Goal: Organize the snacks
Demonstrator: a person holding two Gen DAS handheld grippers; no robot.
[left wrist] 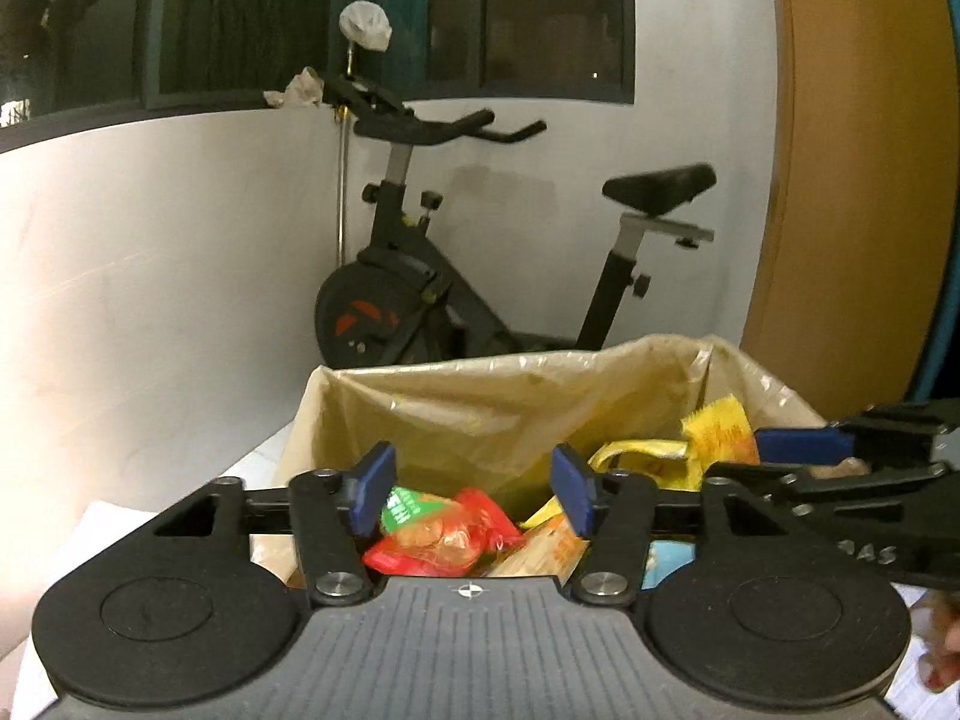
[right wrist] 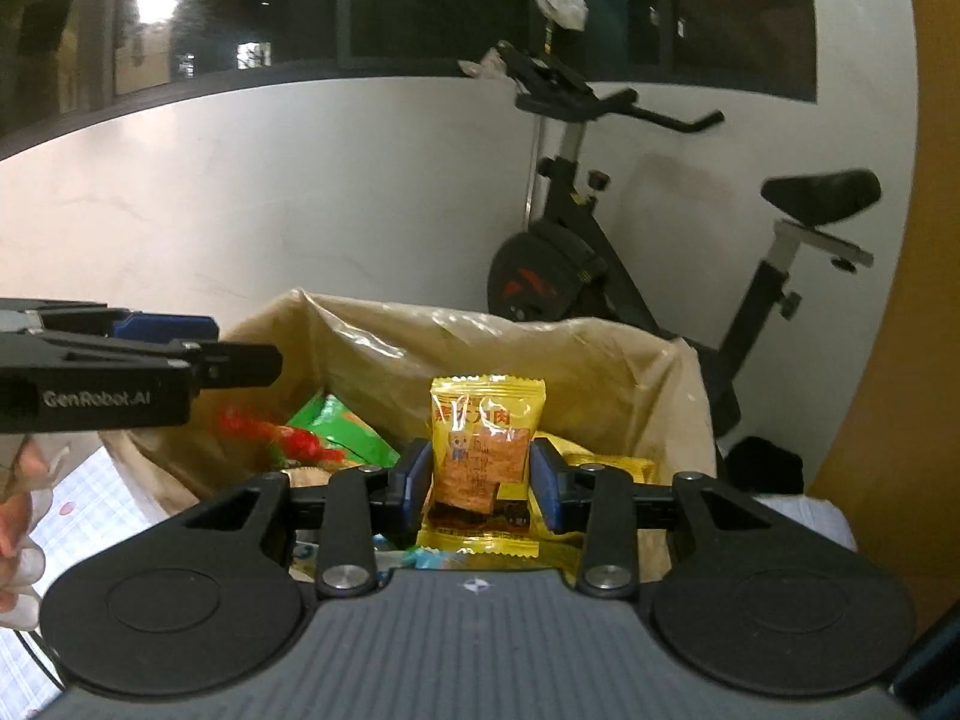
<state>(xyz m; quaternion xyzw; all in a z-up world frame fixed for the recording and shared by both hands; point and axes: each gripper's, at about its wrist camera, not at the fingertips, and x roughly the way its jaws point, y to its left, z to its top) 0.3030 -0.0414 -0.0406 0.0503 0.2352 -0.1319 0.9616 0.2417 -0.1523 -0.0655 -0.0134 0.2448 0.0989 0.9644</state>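
Note:
A box lined with a tan plastic bag [left wrist: 480, 402] holds several snack packets. My left gripper [left wrist: 474, 492] is open and empty above a red packet [left wrist: 444, 546] in the box. My right gripper [right wrist: 480, 480] is shut on a yellow snack packet [right wrist: 483, 450], held upright over the box [right wrist: 540, 354]. The right gripper also shows at the right of the left wrist view [left wrist: 840, 456], with the yellow packet [left wrist: 717, 432] beside it. The left gripper shows at the left of the right wrist view [right wrist: 180, 354].
An exercise bike [left wrist: 480, 276] stands behind the box against a white wall. A wooden door [left wrist: 852, 180] is on the right. Green and red packets [right wrist: 324, 432] lie in the box. White paper [right wrist: 78, 498] lies beside the box.

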